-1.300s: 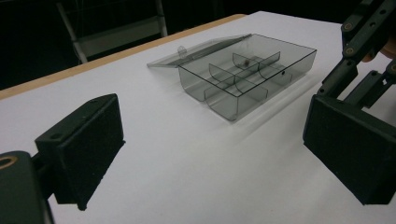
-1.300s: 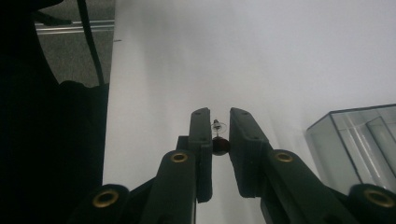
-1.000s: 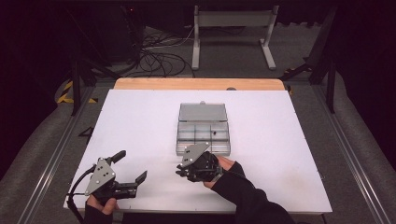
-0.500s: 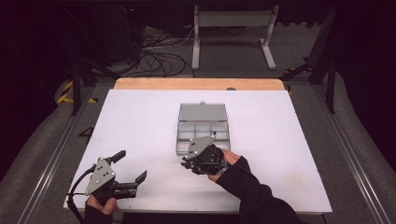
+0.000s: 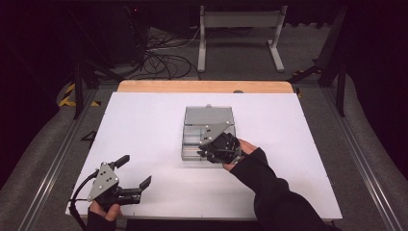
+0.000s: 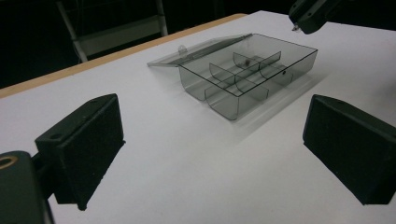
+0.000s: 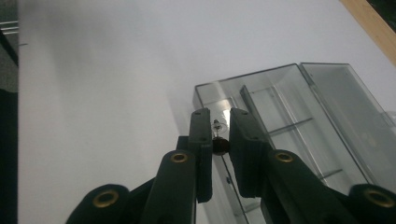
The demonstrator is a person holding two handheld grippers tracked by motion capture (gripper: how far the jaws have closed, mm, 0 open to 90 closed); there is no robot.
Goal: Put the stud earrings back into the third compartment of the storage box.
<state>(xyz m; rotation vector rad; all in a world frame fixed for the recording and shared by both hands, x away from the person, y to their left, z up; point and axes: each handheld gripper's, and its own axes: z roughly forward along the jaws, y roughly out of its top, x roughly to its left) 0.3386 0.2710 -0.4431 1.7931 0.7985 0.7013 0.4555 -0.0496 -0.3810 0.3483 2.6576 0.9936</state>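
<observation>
White table point(image 5: 144, 125), wooden strip along far edge. Clear box point(image 5: 208, 134) with dividers sits near table centre, lid point(image 5: 209, 115) open and lying flat on the far side.

Right gripper point(image 5: 211, 150) held over the box's near right corner, hand point(image 5: 243, 156) behind it. In the right gripper view the jaws are closed nearly together, pinching a small screw point(image 7: 218, 140): dark head between the jaws, shiny shank pointing toward the box point(image 7: 289, 126). Screw is above the box's corner compartment, not touching it as far as I can tell.

Left gripper point(image 5: 132, 185) rests low at the near left corner of the table, well apart from the box. Jaws spread wide, nothing between them. In the left gripper view the box point(image 6: 243, 77) holds a small dark item point(image 6: 246, 60) in a far compartment; too small to identify.
</observation>
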